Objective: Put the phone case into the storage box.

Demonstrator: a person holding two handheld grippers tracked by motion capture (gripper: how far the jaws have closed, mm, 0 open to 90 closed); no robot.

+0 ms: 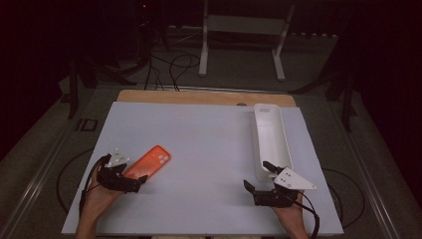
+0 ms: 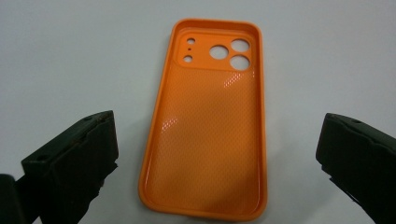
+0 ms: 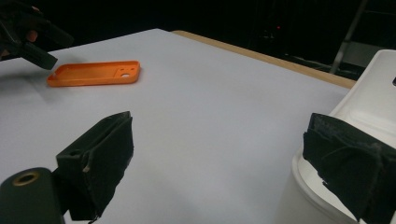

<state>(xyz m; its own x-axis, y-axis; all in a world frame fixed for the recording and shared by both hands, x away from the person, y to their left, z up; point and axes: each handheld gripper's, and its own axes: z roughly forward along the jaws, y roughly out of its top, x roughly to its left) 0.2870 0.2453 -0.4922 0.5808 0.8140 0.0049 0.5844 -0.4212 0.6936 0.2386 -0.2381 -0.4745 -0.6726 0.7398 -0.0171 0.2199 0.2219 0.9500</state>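
An orange phone case [image 1: 149, 162] lies inside-up on the white table top, camera holes at its far end. My left gripper [image 1: 133, 173] hovers over the case's near end, open, with a black jaw on either side of it and touching nothing. Seen from the left gripper view, the case [image 2: 210, 126] runs straight away between the spread jaws of the left gripper [image 2: 217, 135]. My right gripper [image 1: 257, 175] is open and empty at the front right, beside the near end of a long white tray [image 1: 271, 142]. From the right gripper view, the case [image 3: 95, 73] lies far off to the left.
The white tray [image 3: 373, 93] sits right against the right jaw in the right gripper view. The white table sheet [image 1: 199, 149] rests on a wooden top whose far edge [image 1: 199, 97] shows. Cables and a white stand are on the floor beyond.
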